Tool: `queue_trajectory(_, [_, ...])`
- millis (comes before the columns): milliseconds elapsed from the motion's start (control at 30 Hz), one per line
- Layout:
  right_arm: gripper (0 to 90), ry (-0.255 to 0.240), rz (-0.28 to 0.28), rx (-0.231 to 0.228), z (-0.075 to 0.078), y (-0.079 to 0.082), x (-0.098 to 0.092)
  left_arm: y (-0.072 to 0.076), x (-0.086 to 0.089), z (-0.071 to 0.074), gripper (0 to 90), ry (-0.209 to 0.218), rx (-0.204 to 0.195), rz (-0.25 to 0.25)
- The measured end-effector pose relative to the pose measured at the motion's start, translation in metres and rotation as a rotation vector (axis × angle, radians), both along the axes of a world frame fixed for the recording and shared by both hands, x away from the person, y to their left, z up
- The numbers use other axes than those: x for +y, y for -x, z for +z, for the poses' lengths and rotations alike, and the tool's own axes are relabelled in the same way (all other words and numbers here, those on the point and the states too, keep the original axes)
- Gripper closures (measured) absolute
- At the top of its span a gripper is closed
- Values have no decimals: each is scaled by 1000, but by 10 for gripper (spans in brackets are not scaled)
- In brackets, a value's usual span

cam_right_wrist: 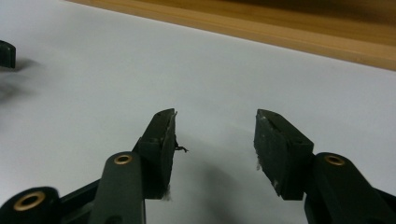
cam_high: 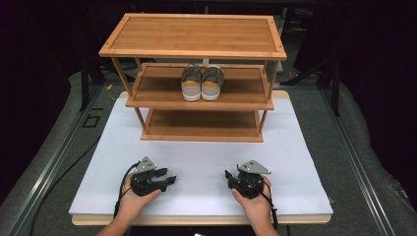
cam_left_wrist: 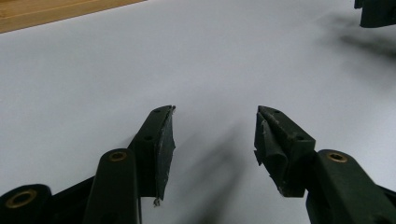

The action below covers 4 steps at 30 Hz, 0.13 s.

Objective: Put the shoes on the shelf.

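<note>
At the left of the high view, the left gripper [cam_high: 169, 180] rests low on the white desk [cam_high: 206, 157], held in the person's left hand [cam_high: 132, 199], its fingers [cam_left_wrist: 159, 144] released and spread wide with only bare desk between them; a cable trails from it down past the wrist. Its own view catches a strip of wood at the top left corner and, cut off at the top right, a dark piece of the other gripper. Further back, in the middle, stands the wooden shoe rack [cam_high: 196, 34] with three shelves: the top shelf is bare, the middle shelf holds the pair of grey shoes [cam_high: 202, 82] side by side, touching, heels toward the camera with yellow lining showing, and the bottom shelf is partly hidden under the one above. The shoes' toes are hard to make out in the shadow. At the right, the right gripper [cam_high: 227, 176] sits on the desk in the right hand [cam_high: 255, 199], well apart from the left one, its fingers [cam_right_wrist: 161, 140] likewise released, nothing between them. Its view shows the rack's wooden base edge blurred along the top.
</note>
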State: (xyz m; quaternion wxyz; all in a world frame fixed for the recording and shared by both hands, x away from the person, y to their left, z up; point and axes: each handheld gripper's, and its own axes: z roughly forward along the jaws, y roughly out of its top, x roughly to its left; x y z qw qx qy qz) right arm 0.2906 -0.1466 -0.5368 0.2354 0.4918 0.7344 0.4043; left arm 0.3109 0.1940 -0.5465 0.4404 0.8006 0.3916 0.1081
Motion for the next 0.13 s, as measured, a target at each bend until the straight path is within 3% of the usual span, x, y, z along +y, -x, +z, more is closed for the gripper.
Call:
queue_trajectory(67, [453, -36, 32, 17, -2, -1, -2, -1, 0, 0, 470, 14, 3, 7])
queue_trajectory(133, [450, -37, 33, 23, -3, -2, -3, -1, 0, 0, 455, 18, 3, 11])
